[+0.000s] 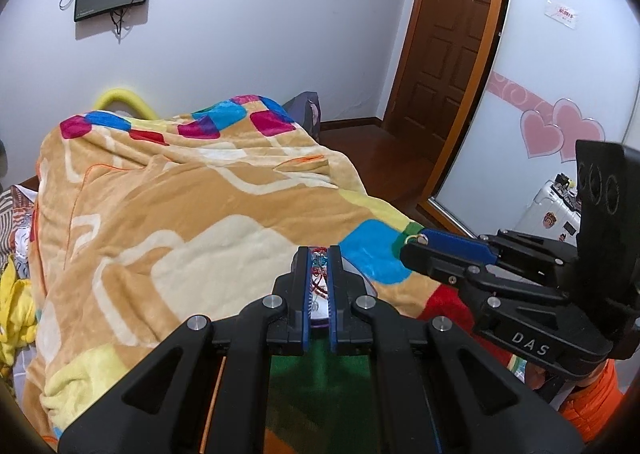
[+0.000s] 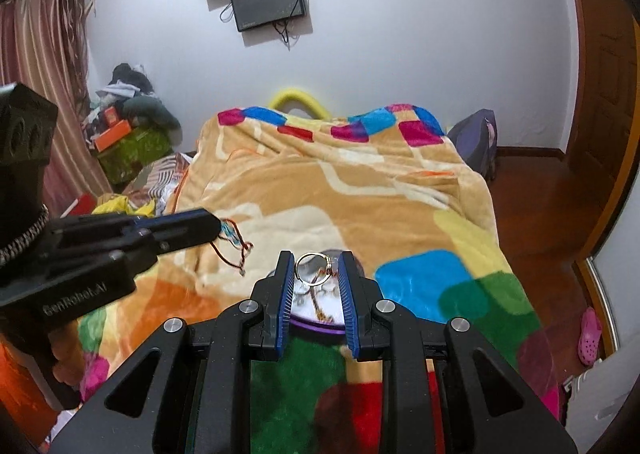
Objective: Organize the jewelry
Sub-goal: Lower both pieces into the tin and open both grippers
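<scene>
1. You are holding your left gripper (image 1: 319,254) clamped on a red-and-blue cord bracelet (image 2: 234,244), loops dangling.
2. Your right gripper (image 2: 316,268) is pinching a metal ring (image 2: 313,269) across its width.
3. The purple-rimmed dish (image 2: 316,324) is lying directly below the ring, nearer your right hand.

Free room and obstacles, taken from the patchwork blanket (image 2: 340,190) on the bed. Above its broad tan middle the space is open; my tools could pass there unhindered. At its near edge a round purple-rimmed dish (image 2: 316,324) lies under my right gripper (image 2: 317,268). Left of it, my left gripper (image 2: 218,226) dangles a braided cord bracelet (image 2: 236,248) across the way. Clutter crowds the blanket's left side; bare wooden floor (image 2: 532,198) lies to its right.
</scene>
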A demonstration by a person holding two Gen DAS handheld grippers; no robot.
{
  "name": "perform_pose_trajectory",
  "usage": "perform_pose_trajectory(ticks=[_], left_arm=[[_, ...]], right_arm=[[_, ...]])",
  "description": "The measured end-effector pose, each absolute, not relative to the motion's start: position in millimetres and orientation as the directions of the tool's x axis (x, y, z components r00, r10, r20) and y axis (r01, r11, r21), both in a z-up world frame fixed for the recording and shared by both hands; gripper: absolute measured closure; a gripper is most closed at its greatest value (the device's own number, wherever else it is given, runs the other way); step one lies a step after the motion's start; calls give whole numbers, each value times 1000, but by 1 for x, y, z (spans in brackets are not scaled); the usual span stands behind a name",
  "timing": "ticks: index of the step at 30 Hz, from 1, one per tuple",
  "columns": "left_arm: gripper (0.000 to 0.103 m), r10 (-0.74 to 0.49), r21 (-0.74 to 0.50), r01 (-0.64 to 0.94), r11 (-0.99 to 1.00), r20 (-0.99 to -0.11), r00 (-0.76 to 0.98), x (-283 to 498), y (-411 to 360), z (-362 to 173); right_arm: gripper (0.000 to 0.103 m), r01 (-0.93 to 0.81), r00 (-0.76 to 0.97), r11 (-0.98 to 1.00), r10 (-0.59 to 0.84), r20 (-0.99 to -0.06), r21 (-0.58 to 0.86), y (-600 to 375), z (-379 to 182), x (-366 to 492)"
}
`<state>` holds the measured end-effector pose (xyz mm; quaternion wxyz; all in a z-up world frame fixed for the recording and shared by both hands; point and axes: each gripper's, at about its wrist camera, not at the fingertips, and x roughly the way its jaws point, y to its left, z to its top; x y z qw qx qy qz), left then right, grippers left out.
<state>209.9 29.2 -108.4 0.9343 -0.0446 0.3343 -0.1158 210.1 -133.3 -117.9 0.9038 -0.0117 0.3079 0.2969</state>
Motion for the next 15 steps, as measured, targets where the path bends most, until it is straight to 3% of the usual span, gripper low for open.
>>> perform_pose_trajectory(ticks=[15], left_arm=[[98,-262,-194,176,965,-695,669,247,26,-157]], right_arm=[[83,-537,543,820,514,-664,196,-125,-165,240]])
